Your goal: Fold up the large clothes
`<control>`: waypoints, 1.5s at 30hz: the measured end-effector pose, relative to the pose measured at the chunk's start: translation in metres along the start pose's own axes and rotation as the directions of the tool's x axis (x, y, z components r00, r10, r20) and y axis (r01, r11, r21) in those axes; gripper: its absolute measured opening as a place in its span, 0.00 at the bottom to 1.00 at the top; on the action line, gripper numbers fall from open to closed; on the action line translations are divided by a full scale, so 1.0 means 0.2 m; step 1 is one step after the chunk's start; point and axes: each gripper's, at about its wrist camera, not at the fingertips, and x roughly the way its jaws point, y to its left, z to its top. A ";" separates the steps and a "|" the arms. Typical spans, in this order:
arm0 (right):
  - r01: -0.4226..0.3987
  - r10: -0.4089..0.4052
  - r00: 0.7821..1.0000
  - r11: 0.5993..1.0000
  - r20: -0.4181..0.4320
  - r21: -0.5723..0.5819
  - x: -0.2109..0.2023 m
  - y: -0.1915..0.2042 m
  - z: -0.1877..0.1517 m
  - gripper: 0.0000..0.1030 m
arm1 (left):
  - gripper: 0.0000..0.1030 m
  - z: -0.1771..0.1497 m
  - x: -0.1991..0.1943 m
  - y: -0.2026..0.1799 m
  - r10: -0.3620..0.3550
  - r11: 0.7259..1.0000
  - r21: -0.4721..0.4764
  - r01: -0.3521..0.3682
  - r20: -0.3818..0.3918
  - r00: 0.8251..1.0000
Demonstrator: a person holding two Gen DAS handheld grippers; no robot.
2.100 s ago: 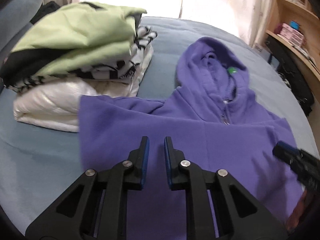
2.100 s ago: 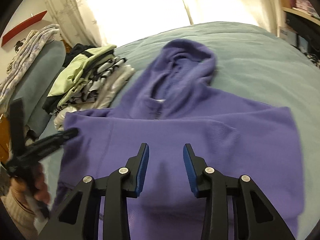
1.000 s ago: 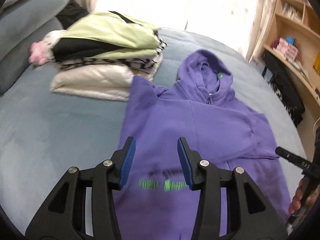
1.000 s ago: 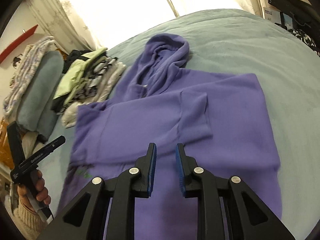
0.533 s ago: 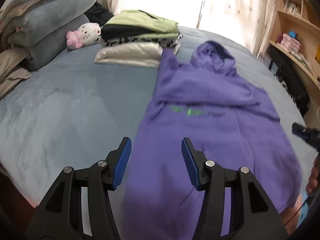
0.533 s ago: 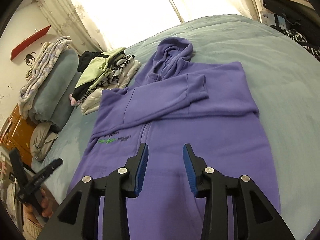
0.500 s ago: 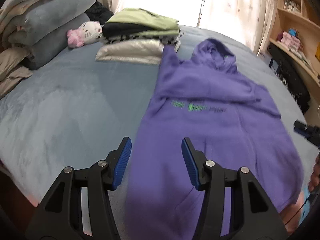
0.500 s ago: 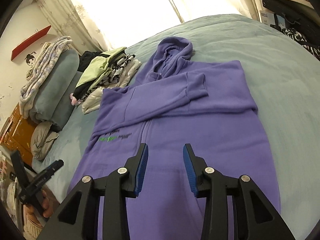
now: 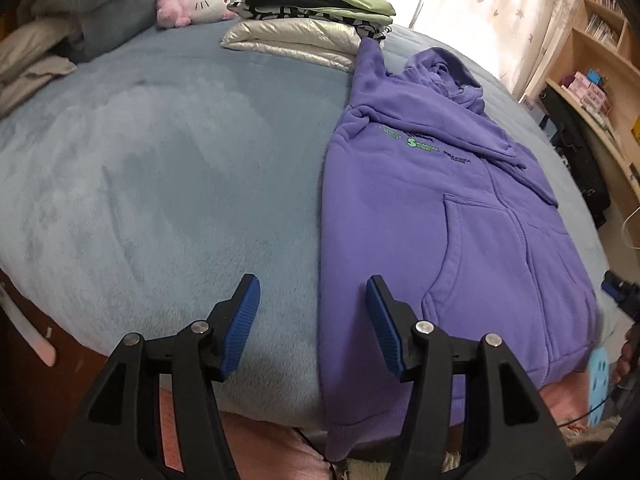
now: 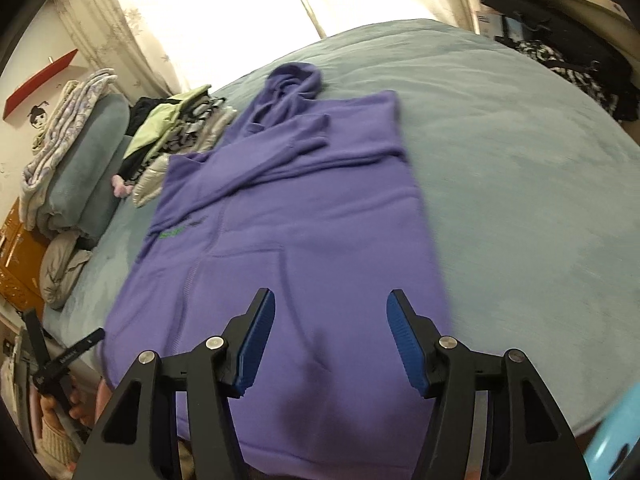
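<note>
1. Left gripper (image 9: pixel 312 320), right gripper (image 10: pixel 330 340): both spread wide, empty, above hem.
2. Hoodie (image 9: pixel 460 216): flat on bed (image 9: pixel 160 180), sleeves crossed. Advice: pinch hem corners evenly, fold twd hood.
3. Folded pile (image 9: pixel 312 20): behind, beside hood.

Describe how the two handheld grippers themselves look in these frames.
The left gripper and the right gripper look alike: black plastic frames with triangular cut-outs and silver pivot screws, each finger faced with a ribbed blue pad. No cables show on either. The right wrist view shows a light knitted cuff.
</note>
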 end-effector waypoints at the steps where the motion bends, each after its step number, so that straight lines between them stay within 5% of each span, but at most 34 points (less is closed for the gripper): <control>1: 0.003 -0.003 1.000 1.000 -0.005 0.001 0.00 -0.04 0.01 0.58 | 0.52 0.00 0.00 0.01 -0.012 1.000 -0.001 0.012 -0.001 1.000; 10: 0.032 -0.031 0.997 0.999 -0.076 0.007 0.00 -0.26 -0.17 0.58 | 0.68 -0.03 0.04 -0.02 -0.138 0.990 0.018 0.138 -0.035 0.990; 15: -0.058 0.057 0.992 0.998 -0.108 -0.002 0.06 -0.29 -0.25 0.57 | 0.72 -0.06 0.07 -0.05 -0.201 0.978 0.042 0.203 -0.059 0.978; 20: -0.142 0.135 0.983 0.989 -0.128 -0.046 0.12 -0.26 -0.29 0.57 | 0.72 -0.06 0.10 0.03 -0.293 0.956 -0.033 0.291 -0.058 0.954; 29: -0.292 0.289 0.952 0.956 -0.103 -0.019 0.13 -0.29 -0.33 0.48 | 0.72 -0.09 0.13 0.07 -0.459 0.887 -0.100 0.451 -0.079 0.885; 34: -0.344 0.343 0.935 0.939 -0.092 0.004 0.19 -0.28 -0.31 0.42 | 0.72 -0.07 0.18 0.04 -0.494 0.868 -0.108 0.485 -0.082 0.866; 39: -0.388 0.385 0.917 0.921 -0.101 -0.015 0.28 -0.16 -0.28 0.38 | 0.72 -0.04 0.20 -0.07 -0.492 0.870 -0.048 0.490 -0.078 0.867; 40: -0.391 0.387 0.916 0.920 -0.109 -0.017 0.30 -0.12 -0.28 0.37 | 0.71 -0.04 0.20 -0.10 -0.482 0.876 -0.030 0.481 -0.070 0.873; 42: -0.372 0.366 0.924 0.927 -0.108 -0.038 0.33 -0.04 -0.26 0.32 | 0.41 -0.03 0.20 -0.15 -0.450 0.893 0.004 0.451 -0.058 0.891; 45: -0.345 0.340 0.935 0.938 -0.095 -0.039 0.33 0.04 -0.25 0.18 | 0.16 -0.01 0.20 -0.21 -0.375 0.927 0.008 0.376 -0.044 0.926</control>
